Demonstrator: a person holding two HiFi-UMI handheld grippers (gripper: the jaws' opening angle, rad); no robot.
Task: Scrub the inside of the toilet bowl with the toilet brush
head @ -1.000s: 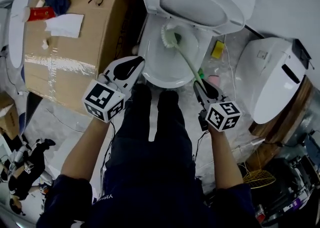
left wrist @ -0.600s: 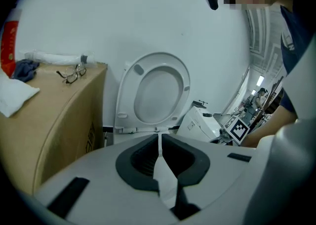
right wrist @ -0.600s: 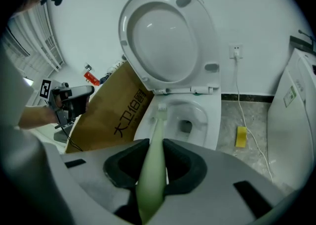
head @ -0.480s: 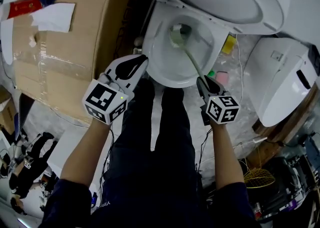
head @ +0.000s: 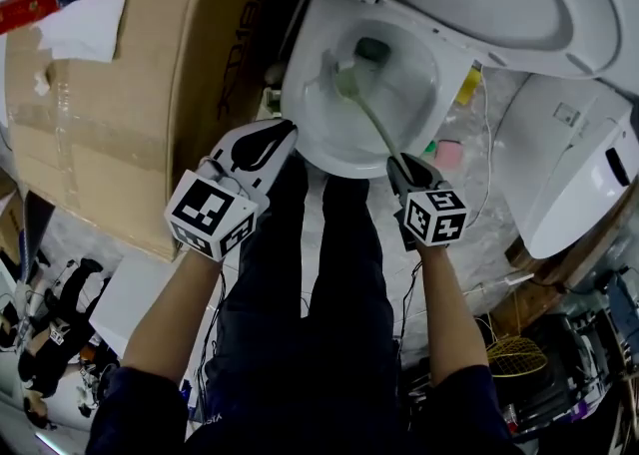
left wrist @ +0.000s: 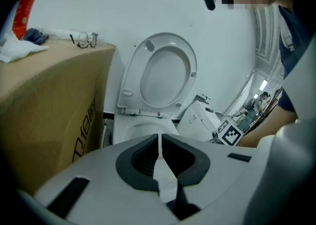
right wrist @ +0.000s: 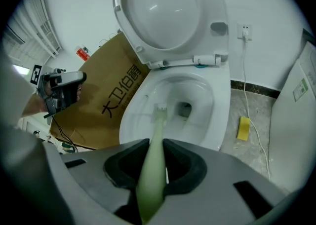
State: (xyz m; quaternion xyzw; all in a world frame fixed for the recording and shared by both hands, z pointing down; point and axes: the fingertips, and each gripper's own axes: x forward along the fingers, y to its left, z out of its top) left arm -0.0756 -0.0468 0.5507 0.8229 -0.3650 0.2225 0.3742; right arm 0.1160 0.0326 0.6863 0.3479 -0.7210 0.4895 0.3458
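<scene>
Head view: the right gripper (head: 403,166) sits just outside the near rim of the toilet bowl (head: 300,119). The pale green toilet brush (head: 371,122) slants from it down into the bowl, and that long handle lets the gripper keep clear of the porcelain. The left gripper (head: 278,134) hangs by the rim's left side, near the cardboard box (head: 130,124), likely parked out of the brush's way.

Left gripper view: its tongs are pressed together on nothing, pointing toward the raised seat (left wrist: 165,73).

Right gripper view: the tongs pinch the brush handle. The bristles rest on the inner wall, just left of the drain opening (right wrist: 184,109). Scrubbing looks under way.
</scene>
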